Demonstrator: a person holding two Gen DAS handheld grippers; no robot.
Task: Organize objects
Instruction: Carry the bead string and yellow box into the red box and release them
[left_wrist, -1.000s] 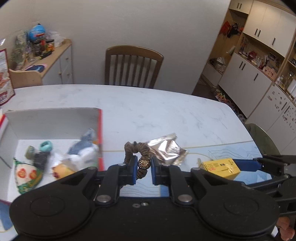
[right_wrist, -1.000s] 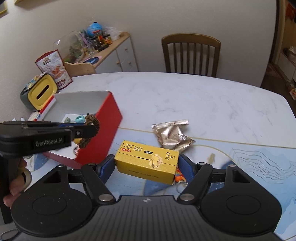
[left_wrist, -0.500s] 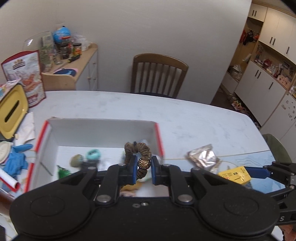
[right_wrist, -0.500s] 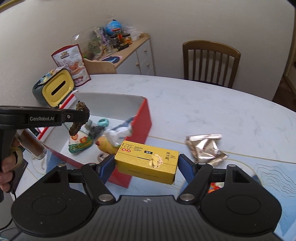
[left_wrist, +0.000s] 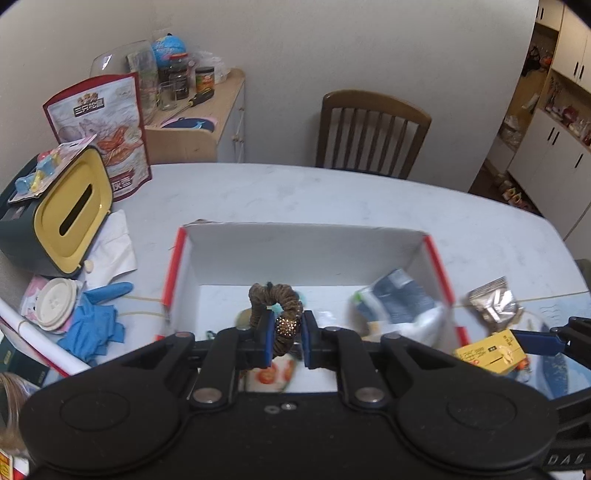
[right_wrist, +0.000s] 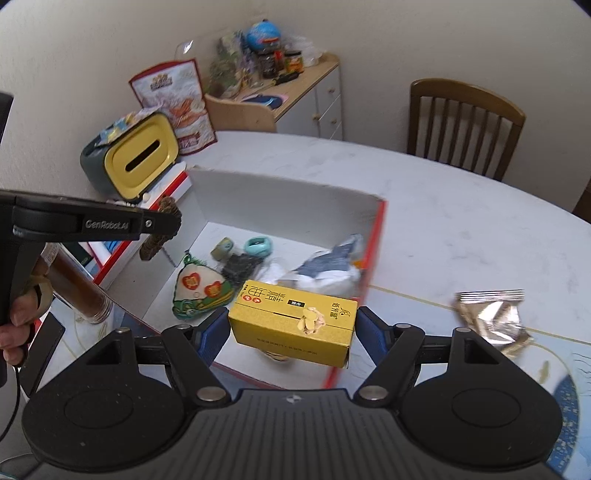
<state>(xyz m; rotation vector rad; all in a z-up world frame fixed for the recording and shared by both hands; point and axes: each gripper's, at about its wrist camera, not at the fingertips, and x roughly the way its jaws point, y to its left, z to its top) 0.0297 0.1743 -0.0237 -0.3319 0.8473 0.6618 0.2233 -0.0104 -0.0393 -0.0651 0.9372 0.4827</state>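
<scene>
Both grippers have swung over the red box (left_wrist: 436, 258) now, left gripper (left_wrist: 285, 341) fingers pinching the scrunchie (left_wrist: 275, 299), right gripper (right_wrist: 291, 326) fingers clamping the yellow carton (right_wrist: 291, 321), ready to drop.

I see the brown scrunchie (left_wrist: 275, 295) held above the red-edged box (left_wrist: 436, 258); yellow carton (right_wrist: 293, 317) level over its near-right corner.

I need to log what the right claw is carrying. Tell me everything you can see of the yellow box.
The yellow box is a small oblong carton, apparently cardboard, with red and black characters on top and a pale picture near its front edge. It looks closed and undented. The right claw grips it by its two short ends, holding it roughly level in the air, long side across the view, above the near right corner of the red-edged box. Only the blue pads touch it. Its underside is hidden.
</scene>
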